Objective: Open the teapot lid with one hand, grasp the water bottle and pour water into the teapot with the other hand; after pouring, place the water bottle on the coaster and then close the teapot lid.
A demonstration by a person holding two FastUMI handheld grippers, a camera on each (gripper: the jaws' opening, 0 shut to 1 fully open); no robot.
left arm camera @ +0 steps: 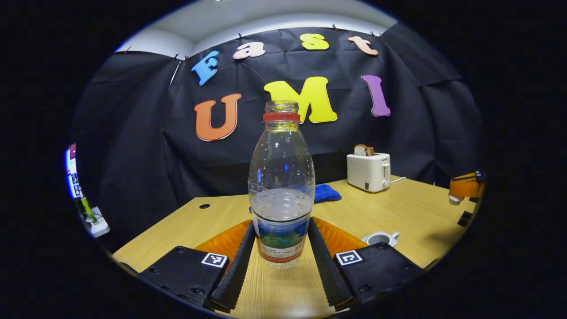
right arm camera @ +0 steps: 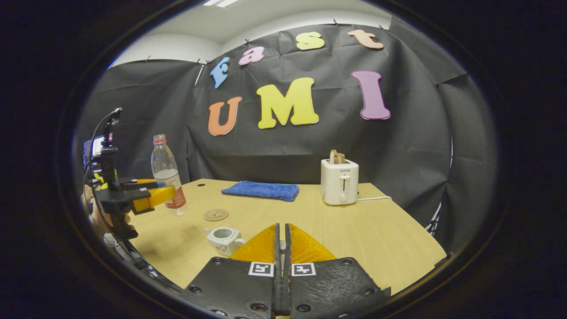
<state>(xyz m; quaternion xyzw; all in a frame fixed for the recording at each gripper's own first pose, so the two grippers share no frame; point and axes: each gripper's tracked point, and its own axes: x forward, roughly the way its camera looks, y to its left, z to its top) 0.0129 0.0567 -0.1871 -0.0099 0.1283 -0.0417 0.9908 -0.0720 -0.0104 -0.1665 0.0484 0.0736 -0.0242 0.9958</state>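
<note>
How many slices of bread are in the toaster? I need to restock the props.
1 that I can make out: a slice of bread stands up out of the top of the white toaster at the table's far side. Another may sit hidden inside.

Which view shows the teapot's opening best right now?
The right gripper view: the teapot sits whole, lidless, its open mouth facing the camera. The left gripper view catches the teapot small, partly behind a gripper finger.

The wooden bench (right arm camera: 354,230) carries a blue cloth (right arm camera: 261,190) and toaster (right arm camera: 339,181) at centre frame, a coaster (right arm camera: 215,215) and open teapot (right arm camera: 223,239) lower left.
</note>
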